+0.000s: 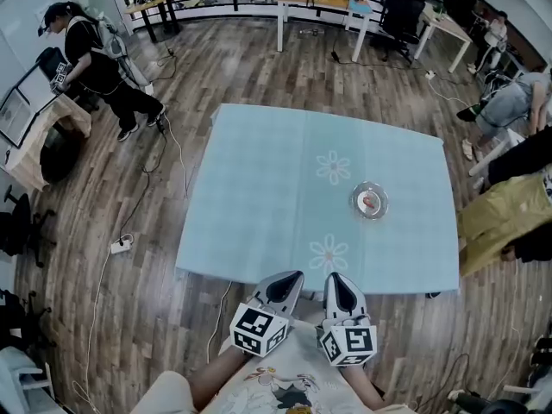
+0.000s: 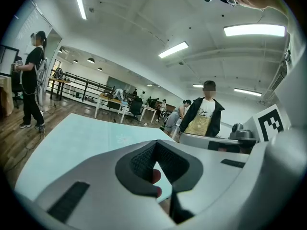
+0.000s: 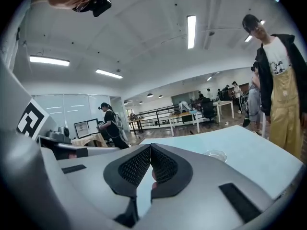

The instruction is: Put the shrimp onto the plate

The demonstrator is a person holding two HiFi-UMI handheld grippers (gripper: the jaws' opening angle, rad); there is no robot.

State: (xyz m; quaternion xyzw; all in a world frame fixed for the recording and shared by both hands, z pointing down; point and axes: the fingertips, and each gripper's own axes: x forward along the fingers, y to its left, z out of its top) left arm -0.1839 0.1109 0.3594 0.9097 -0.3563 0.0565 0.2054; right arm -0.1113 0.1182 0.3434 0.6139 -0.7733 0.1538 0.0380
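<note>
A small clear glass plate [image 1: 369,202] sits on the right half of the light blue tablecloth [image 1: 259,188], and an orange-red shrimp [image 1: 369,201] lies in it. Both grippers hang close to my body, off the table's near edge and well short of the plate. My left gripper [image 1: 291,279] is shut with its fingertips touching and nothing between them, which the left gripper view [image 2: 156,145] shows too. My right gripper [image 1: 338,285] is likewise shut and empty in the right gripper view [image 3: 150,147], where the plate [image 3: 214,155] lies ahead to the right.
The table stands on a wooden floor [image 1: 129,274]. A person in black [image 1: 95,59] stands far left by a desk. Another in a yellow apron [image 1: 504,218] stands close to the table's right side. White desks [image 1: 319,3] line the back.
</note>
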